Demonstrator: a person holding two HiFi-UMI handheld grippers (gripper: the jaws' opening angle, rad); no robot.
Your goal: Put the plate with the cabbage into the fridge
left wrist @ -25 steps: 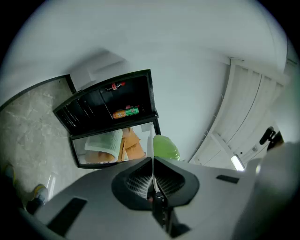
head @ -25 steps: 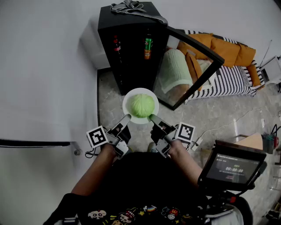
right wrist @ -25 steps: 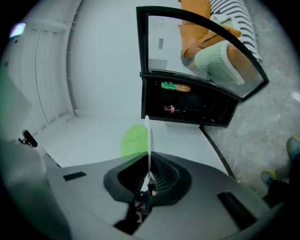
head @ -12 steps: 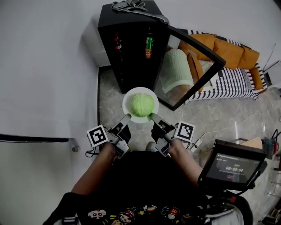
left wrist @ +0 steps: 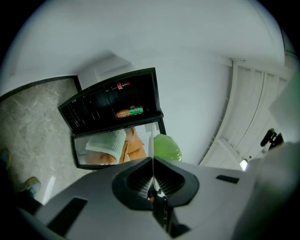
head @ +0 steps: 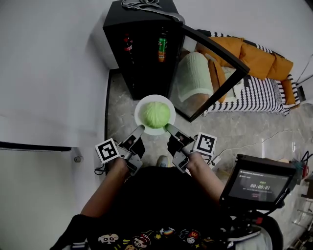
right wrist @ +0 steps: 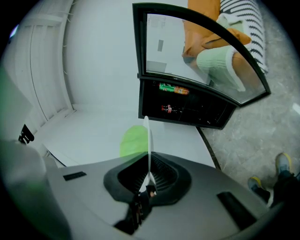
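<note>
A white plate (head: 141, 117) carries a green cabbage (head: 156, 114) in the air in front of the black fridge (head: 142, 49), whose glass door (head: 210, 73) stands open to the right. My left gripper (head: 138, 130) is shut on the plate's near-left rim and my right gripper (head: 169, 129) is shut on its near-right rim. In the left gripper view the plate (left wrist: 151, 143) shows edge-on between the jaws with the cabbage (left wrist: 166, 147) beyond it. The right gripper view shows the plate (right wrist: 148, 140) edge-on too, with the cabbage (right wrist: 133, 140) to its left.
Inside the fridge stand a dark bottle (head: 128, 45) and a green-orange bottle (head: 161, 48). A white wall (head: 49, 73) runs along the left. An orange and striped sofa (head: 254, 73) with a pale green cushion (head: 193, 75) is behind the door. Cloth (head: 146, 6) lies on the fridge top.
The plate with the cabbage, held by both grippers, has moved slightly closer to the fridge opening and a little upward in the head view.
</note>
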